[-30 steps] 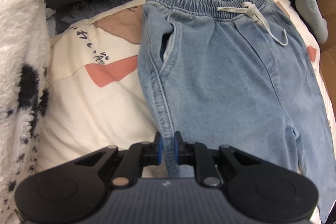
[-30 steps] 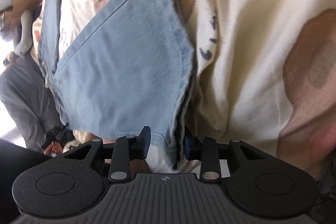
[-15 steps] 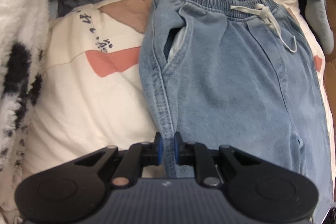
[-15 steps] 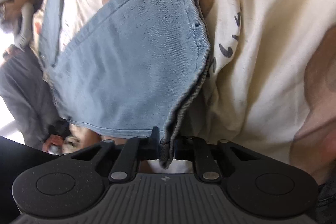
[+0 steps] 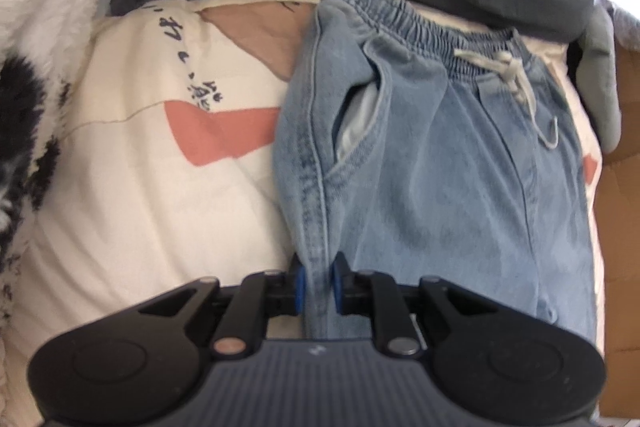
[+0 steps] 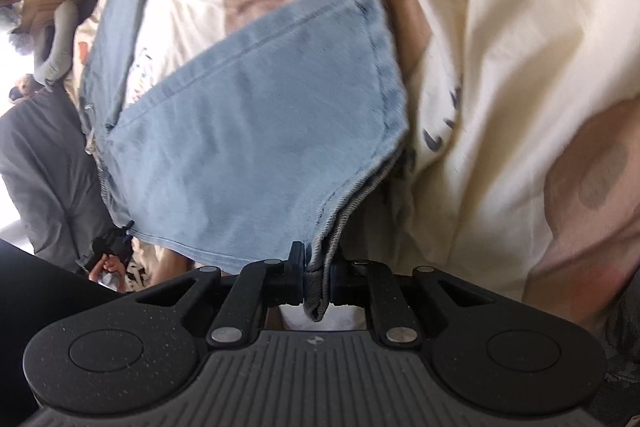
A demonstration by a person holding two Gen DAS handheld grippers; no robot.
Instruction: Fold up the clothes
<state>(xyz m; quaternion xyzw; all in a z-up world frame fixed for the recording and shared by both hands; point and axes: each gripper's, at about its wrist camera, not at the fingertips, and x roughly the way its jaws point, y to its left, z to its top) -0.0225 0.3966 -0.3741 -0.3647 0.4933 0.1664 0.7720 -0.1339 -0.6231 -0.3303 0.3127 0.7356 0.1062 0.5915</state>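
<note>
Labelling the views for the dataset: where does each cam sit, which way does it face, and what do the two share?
Left wrist: sits on the left gripper, facing down along the jeans toward their elastic waistband and drawstring, on the printed bedsheet. Only the gripper shows; its jaws are opening with the side seam between them.
Right wrist: sits on the right gripper, facing down at a jeans leg cuff; its jaws pinch the hem. A hand shows far left.
Shared: the jeans and the bedsheet.

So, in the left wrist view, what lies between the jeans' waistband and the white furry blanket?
In the left wrist view, only the cream printed bed cover lies between the jeans and the furry blanket.
</note>
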